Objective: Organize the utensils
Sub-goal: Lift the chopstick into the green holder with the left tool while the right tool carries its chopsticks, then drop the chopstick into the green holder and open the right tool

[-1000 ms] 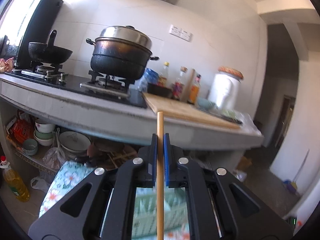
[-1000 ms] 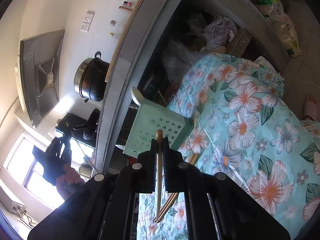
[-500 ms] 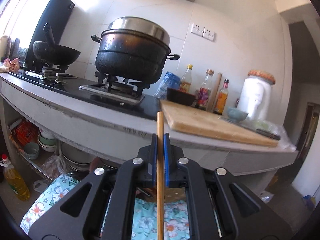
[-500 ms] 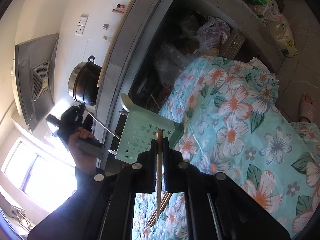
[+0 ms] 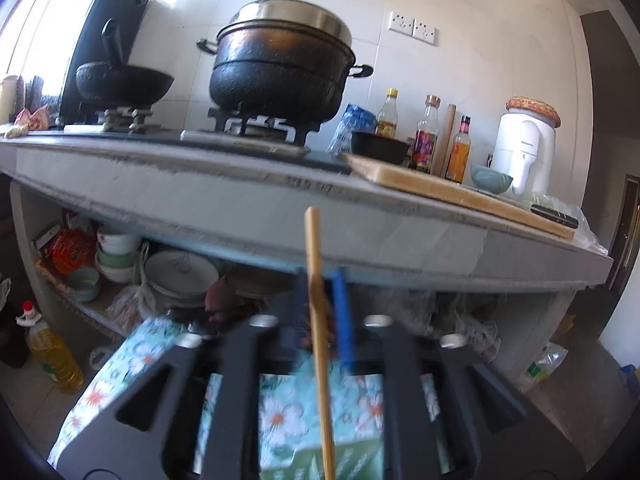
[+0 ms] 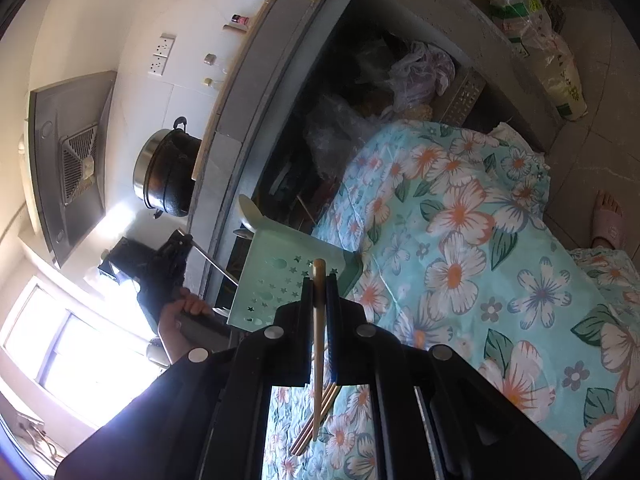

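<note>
Wooden chopstick (image 5: 318, 320) feels light, stiff and slippery; my left gripper (image 5: 324, 312) is opening around its middle.

My right gripper (image 6: 319, 292) pinches another chopstick (image 6: 319, 344) tight.

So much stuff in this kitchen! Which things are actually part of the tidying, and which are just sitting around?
Part of the job:
- chopstick between the left gripper's opening jaws
- chopstick pinched in the right gripper
- green utensil holder
- loose chopsticks on the floral cloth

Just lying about:
- steamer pot
- wok
- cutting board
- sauce bottles
- stacked bowls
</note>
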Available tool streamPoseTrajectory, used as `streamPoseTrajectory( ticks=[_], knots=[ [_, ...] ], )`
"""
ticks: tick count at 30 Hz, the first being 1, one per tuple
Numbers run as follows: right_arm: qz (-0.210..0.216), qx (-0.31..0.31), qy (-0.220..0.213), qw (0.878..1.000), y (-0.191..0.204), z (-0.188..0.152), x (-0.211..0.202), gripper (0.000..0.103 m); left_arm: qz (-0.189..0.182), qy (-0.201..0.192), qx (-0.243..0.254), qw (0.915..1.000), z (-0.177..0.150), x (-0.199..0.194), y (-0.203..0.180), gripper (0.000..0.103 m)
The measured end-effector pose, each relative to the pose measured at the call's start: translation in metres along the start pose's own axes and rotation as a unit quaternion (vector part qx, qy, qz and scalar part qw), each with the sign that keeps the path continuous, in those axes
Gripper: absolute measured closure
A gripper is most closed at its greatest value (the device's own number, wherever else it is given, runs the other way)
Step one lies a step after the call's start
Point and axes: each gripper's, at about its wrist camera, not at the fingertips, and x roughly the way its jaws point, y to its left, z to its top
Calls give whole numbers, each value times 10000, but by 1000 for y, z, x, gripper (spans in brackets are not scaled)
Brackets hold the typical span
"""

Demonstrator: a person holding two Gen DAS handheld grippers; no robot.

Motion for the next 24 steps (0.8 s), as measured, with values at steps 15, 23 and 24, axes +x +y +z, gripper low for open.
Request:
streamPoseTrajectory(
  ticks=[15, 23, 24],
  knots=[
    [307, -1267, -543, 9900, 97, 29, -29, 97, -310, 63, -288, 9991, -32, -100, 46, 48],
    [624, -2337, -986, 9653, 191, 64, -1, 97, -451, 443, 126, 9979, -72, -139, 58, 32],
    [656, -2429, -1026, 9624, 201, 67, 6, 97, -475, 542, 185, 9972, -79, -142, 60, 30]
  ],
)
